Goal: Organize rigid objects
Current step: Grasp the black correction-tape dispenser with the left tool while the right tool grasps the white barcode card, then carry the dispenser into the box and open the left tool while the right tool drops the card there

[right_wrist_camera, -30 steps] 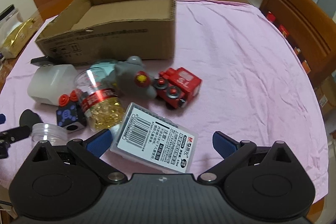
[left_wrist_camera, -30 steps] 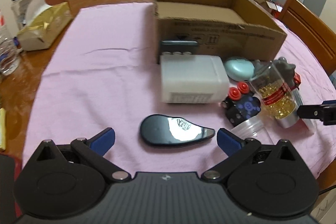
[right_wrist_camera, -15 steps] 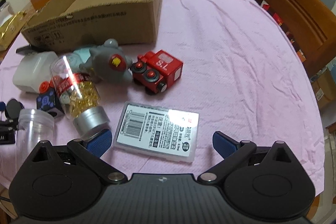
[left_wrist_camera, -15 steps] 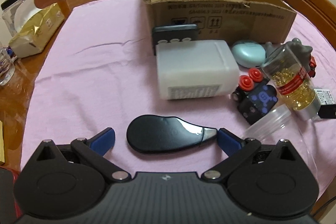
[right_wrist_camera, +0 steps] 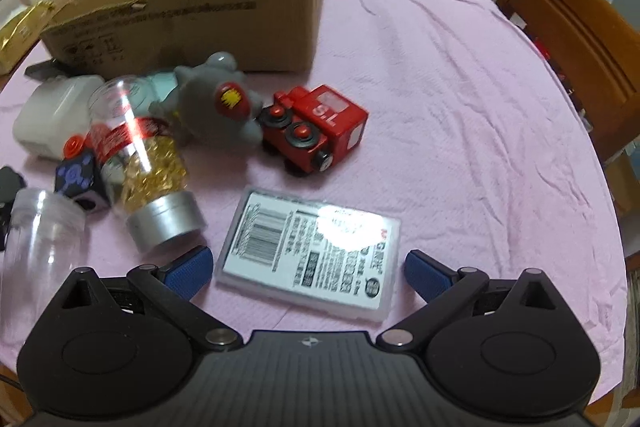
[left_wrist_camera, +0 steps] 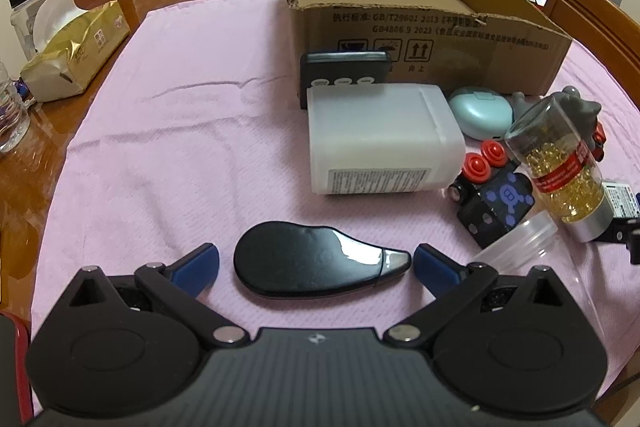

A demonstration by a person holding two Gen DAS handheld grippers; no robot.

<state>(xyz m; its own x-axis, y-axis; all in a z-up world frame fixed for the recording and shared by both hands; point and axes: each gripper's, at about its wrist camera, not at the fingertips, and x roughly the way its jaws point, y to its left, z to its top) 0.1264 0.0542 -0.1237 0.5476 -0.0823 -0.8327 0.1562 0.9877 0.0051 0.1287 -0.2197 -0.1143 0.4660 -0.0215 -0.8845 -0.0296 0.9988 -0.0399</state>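
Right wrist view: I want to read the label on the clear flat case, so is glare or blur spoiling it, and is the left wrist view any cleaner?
Right wrist view: a white glare patch washes out the upper middle of the clear flat case, and its print is smeared by blur. Left wrist view: sharper overall; a small highlight sits on the glossy black teardrop object, and fisheye bends the cardboard box edges.

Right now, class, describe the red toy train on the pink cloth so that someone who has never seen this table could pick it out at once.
Find the open cardboard box on the pink cloth. Just in front of its right corner lies the red toy train, beside a grey soft toy. It is the only all-red boxy item, with black wheels and white letters.
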